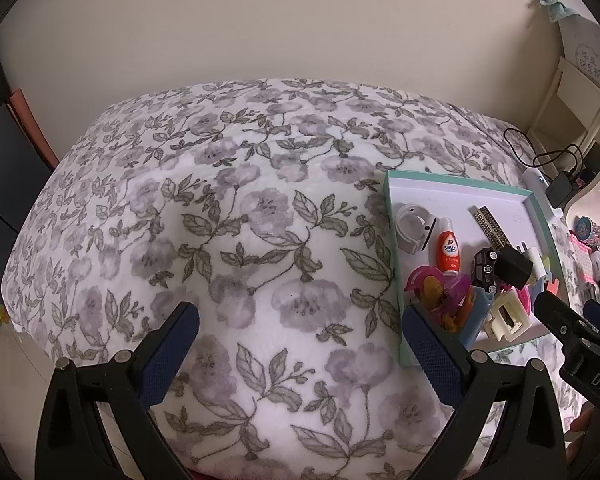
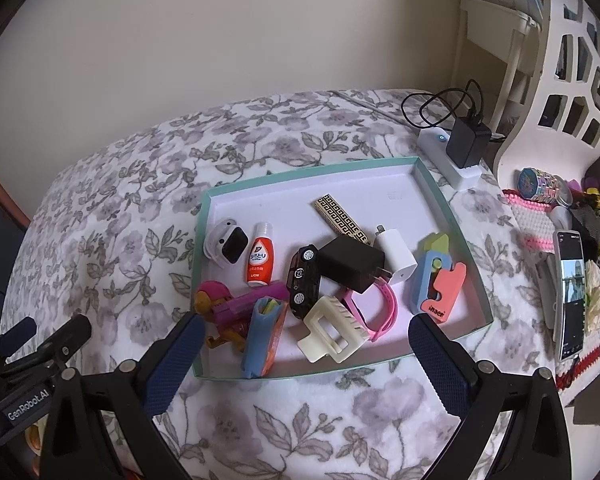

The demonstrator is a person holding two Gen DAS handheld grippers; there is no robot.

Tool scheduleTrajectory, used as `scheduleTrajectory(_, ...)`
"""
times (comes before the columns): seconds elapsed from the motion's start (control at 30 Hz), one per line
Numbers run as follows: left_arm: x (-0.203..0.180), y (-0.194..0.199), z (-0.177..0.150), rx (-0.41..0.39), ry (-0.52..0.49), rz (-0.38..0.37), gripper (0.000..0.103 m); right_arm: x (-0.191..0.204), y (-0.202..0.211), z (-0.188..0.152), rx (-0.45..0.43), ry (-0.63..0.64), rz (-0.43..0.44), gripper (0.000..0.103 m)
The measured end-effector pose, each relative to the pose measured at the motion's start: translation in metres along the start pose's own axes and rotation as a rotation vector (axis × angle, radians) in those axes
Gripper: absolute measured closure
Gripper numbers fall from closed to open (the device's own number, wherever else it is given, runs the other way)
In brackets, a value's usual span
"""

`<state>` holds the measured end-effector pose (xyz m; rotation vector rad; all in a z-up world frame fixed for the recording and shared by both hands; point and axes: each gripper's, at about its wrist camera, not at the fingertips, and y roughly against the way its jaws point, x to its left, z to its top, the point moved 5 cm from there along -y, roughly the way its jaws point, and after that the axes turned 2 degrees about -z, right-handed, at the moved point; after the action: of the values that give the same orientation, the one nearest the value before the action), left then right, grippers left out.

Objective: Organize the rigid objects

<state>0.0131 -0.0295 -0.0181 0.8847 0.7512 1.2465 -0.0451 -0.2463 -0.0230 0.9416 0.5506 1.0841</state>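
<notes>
A shallow teal-rimmed tray lies on the floral bedspread and holds several small items: a white smartwatch, an orange-red bottle, a black toy car, a black charger, a white charger, a cream hair claw, a pink band and a pink-helmeted figure. My right gripper is open and empty, just above the tray's near edge. My left gripper is open and empty over bare bedspread, left of the tray.
A white power strip with a black adapter and cable sits beyond the tray. A phone, a bead mat and toys lie to the right, by a white chair. The bedspread drops off at the left.
</notes>
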Motion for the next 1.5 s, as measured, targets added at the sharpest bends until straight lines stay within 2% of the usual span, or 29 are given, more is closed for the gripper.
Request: scheduleTrajectory(1.5,0.0050,-0.0039,-0.0008,0.009,0.008,0.025,0.002,0.0001,-0.0013,0.0003,0.002,0.000,-0.001,0.000)
